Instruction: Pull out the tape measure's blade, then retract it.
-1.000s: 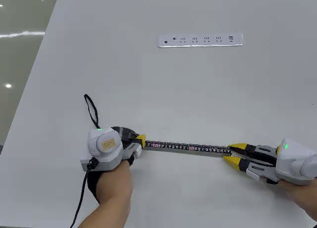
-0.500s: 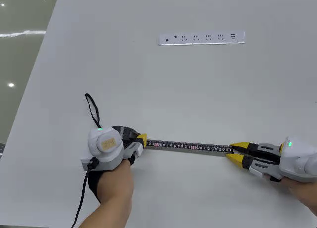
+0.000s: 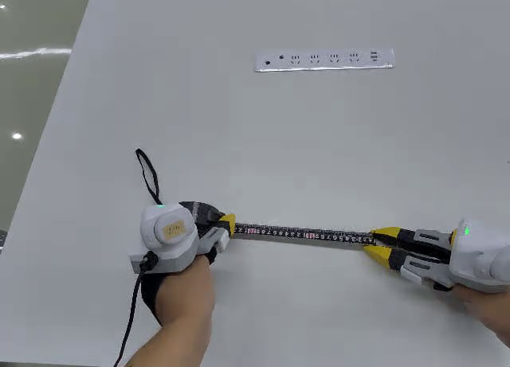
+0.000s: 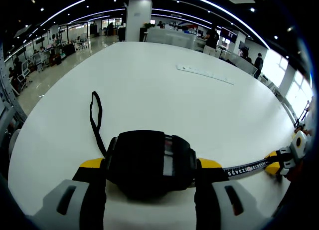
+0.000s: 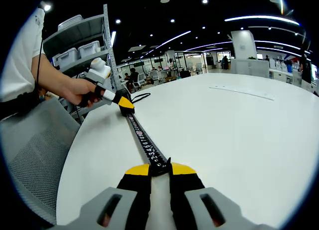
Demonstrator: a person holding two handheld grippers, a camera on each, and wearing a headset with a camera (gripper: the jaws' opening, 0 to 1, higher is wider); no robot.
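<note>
Sideways, tape measure (image 4: 149, 160) blade (image 3: 303, 236) points rightward.

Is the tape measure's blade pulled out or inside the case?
Out: the dark numbered blade runs from the black case in the left gripper to the right gripper, shut on its tip.

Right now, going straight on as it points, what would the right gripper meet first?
Following the blade it grips, the right gripper would probably first meet the tape measure case, clamped in the left gripper.
</note>
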